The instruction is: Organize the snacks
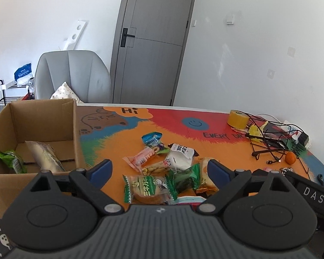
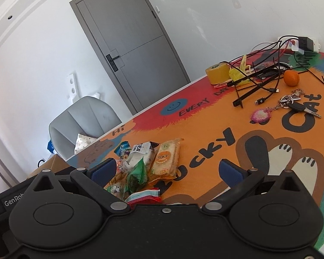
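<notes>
- Snacks [image 1: 168, 172] lie in a small pile on the bright mat [image 1: 205, 146], right in front of both tools.
- Two packs are already in the cardboard box [image 1: 75, 129]: a green pack [image 1: 10, 160] and a long pale pack [image 1: 45, 156]. The box sits just to the left of the pile.
- Left gripper [image 1: 159, 168] has its two blue pads spread wide apart, and it holds nothing. It hangs over the near edge of the pile.
- Right gripper [image 2: 166, 172] is spread wide too, also with nothing in it.
- I think the next job is to pick up one snack and drop it in the box.
- A good pick looks like the green-and-white cake pack [image 1: 149, 188], since it is nearest the left tool and lies on top.
- The wrappers are thin and slippery, so squeeze the fat middle, not the crinkly end.
- The packs lie on top of each other, so lifting one may drag its neighbor along. Go slow.
- The box wall is tall, so lift the snack high enough to clear it.
- Farther away are a roll of yellow tape [image 2: 218, 72], a tangle of black cables [image 2: 257, 79], an orange [image 2: 291, 78] and some keys [image 2: 296, 104]. They are well apart from the pile and should not get in the way.
</notes>
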### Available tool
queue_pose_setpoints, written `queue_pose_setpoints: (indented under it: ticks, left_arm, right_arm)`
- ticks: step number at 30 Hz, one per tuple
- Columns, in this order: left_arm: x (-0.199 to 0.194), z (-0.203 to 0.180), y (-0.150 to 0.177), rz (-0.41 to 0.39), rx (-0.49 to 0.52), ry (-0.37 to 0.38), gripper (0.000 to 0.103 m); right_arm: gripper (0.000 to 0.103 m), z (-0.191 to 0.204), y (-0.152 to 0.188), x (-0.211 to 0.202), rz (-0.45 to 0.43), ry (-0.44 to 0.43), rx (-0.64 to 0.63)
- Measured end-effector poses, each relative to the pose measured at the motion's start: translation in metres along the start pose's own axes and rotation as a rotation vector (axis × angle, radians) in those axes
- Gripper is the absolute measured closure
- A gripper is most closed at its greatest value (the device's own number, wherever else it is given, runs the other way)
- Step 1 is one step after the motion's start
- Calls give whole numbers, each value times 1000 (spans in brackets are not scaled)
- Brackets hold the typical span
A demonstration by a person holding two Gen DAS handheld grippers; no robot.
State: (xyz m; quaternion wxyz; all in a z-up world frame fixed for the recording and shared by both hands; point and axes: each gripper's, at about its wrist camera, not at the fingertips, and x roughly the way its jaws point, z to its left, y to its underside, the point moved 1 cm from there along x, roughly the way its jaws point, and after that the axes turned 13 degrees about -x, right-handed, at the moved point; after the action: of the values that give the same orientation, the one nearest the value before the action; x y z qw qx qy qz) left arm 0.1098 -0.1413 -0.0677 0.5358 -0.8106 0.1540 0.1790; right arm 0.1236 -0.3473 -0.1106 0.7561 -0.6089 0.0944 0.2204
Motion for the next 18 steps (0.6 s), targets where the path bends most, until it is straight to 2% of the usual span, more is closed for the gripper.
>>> queue_pose_setpoints:
  ticks: [7, 13, 18]
  left_arm:
    - [24, -6, 14, 35, -1, 0, 12]
    - [49, 2, 22, 65, -41, -68, 12]
    - [56, 13, 23, 60, -59, -120, 12]
  right_arm:
    - [1, -15, 7, 9, 32, 29, 23]
    - [2, -12, 13, 19, 65, 25, 13]
    - [4, -3, 17, 29, 94, 7, -1]
